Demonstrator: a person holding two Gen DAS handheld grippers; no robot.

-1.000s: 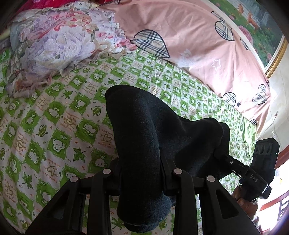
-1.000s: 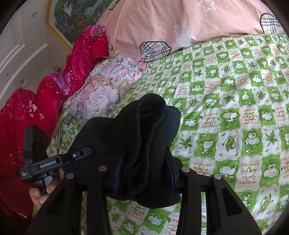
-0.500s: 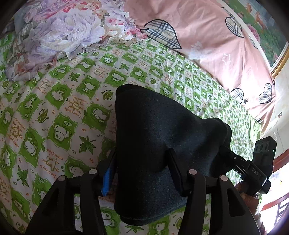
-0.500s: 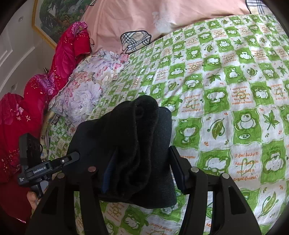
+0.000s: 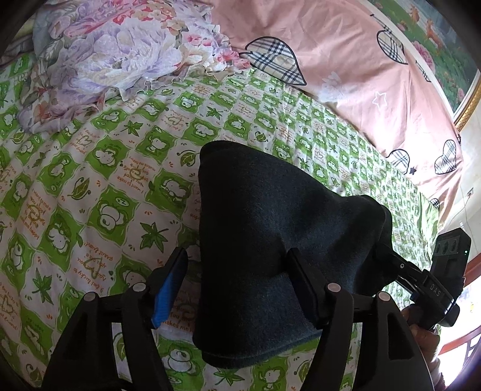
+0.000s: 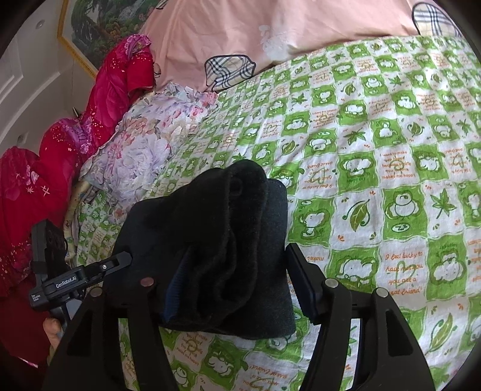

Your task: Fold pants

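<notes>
The dark folded pants [image 5: 270, 240] lie as a thick bundle on the green-and-white checked bedsheet [image 5: 90, 195]. My left gripper [image 5: 237, 285] is open: its blue-padded left finger stands clear of the cloth, and the right finger touches the bundle's side. In the right wrist view the pants [image 6: 216, 246] show bunched layers between the fingers. My right gripper [image 6: 234, 285] is open around the bundle's other end, with its fingers spread beside the cloth. Each gripper shows in the other's view, the right [image 5: 433, 285] and the left [image 6: 75, 279].
A floral pillow [image 5: 105, 60] lies at the head of the bed, next to a pink quilt [image 5: 345, 60] with plaid hearts. A red blanket [image 6: 60, 135] is piled at the bed's side. A framed picture [image 6: 102, 27] hangs on the wall.
Both grippers have opened from the pants and lowered toward the bed. The bundle now rests on the sheet, and the left finger's blue pad is exposed.
</notes>
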